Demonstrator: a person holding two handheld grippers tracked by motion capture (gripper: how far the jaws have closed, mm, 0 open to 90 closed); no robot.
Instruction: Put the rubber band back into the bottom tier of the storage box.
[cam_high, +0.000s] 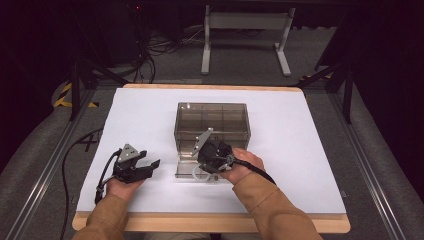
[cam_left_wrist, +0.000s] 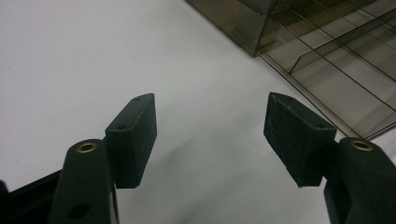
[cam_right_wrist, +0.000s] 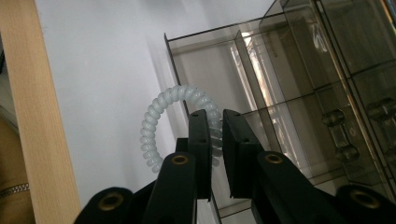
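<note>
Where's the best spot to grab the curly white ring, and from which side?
Grip the spiral hair tie across one stretch of its coil, as the right gripper does now: its jaws are shut on the ring's right-hand arc. Coming from outside the loop seems best, since the thin, springy coil fits between narrow jaws and the rest hangs free beside the smoky plastic drawer box.

High view was soft and low in detail; the white surface (cam_high: 300, 150) was evenly lit from above, the room beyond nearly black. Faint shadows fell under the tongs. Glare streaked the smoked clear box (cam_right_wrist: 261, 60) in the right gripper view; near jaws were blurred.
</note>
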